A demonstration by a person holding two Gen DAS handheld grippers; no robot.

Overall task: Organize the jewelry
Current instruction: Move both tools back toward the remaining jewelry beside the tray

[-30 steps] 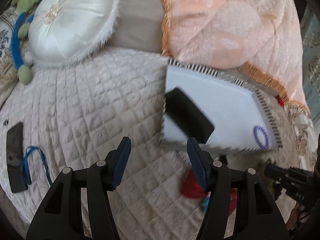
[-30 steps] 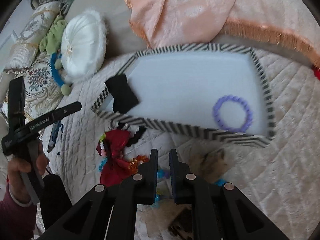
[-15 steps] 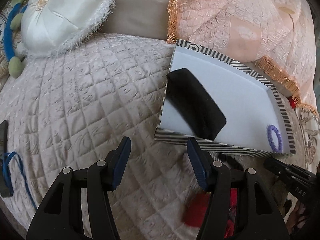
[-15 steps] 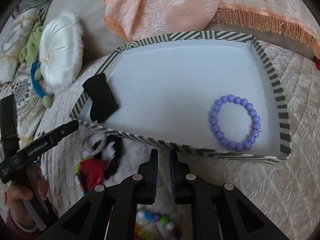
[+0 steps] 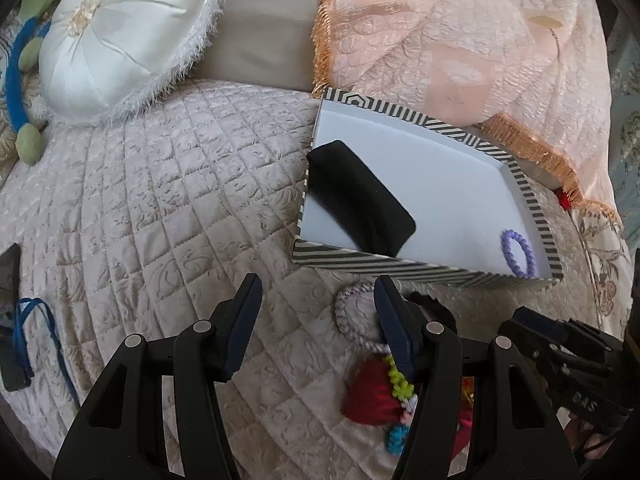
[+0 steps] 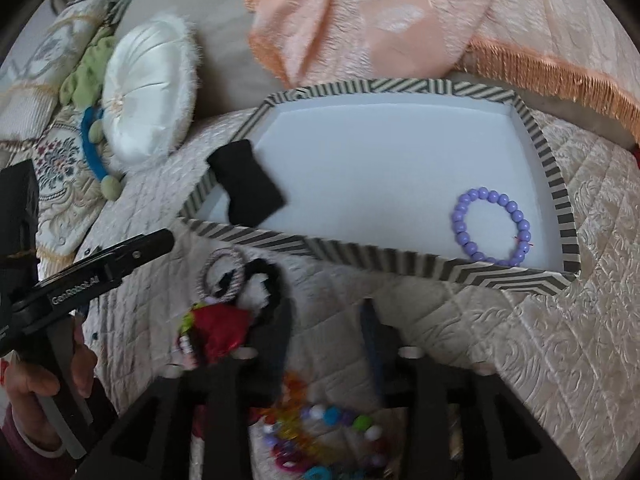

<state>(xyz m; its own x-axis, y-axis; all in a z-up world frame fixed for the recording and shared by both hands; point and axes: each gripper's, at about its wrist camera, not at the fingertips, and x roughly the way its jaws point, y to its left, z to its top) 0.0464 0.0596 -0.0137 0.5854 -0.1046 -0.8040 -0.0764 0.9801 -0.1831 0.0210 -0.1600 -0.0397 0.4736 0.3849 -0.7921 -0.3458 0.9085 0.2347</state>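
A striped tray point(image 5: 424, 270) point(image 6: 384, 256) with a white floor lies on the quilted bed. In it are a purple bead bracelet point(image 6: 491, 226) point(image 5: 516, 252) and a black velvet pad point(image 5: 360, 196) point(image 6: 246, 194) leaning over its left rim. In front of the tray lies a jewelry pile: a grey-white bangle point(image 6: 222, 270) point(image 5: 352, 306), a red piece point(image 6: 218, 328) point(image 5: 374, 392), and coloured beads point(image 6: 320, 432). My left gripper point(image 5: 316, 308) is open and empty above the quilt. My right gripper point(image 6: 326, 320) is blurred, open and empty, above the pile.
A white round cushion point(image 5: 124, 32) point(image 6: 148, 88) and a peach blanket point(image 5: 460, 32) lie behind the tray. A blue cord point(image 5: 36, 332) and a dark object point(image 5: 8, 276) lie at the far left. The other gripper point(image 6: 92, 272) is at the left.
My right gripper has opened; it was shut in both earlier frames. Both views drew back toward the jewelry pile, which shows again in front of the tray.
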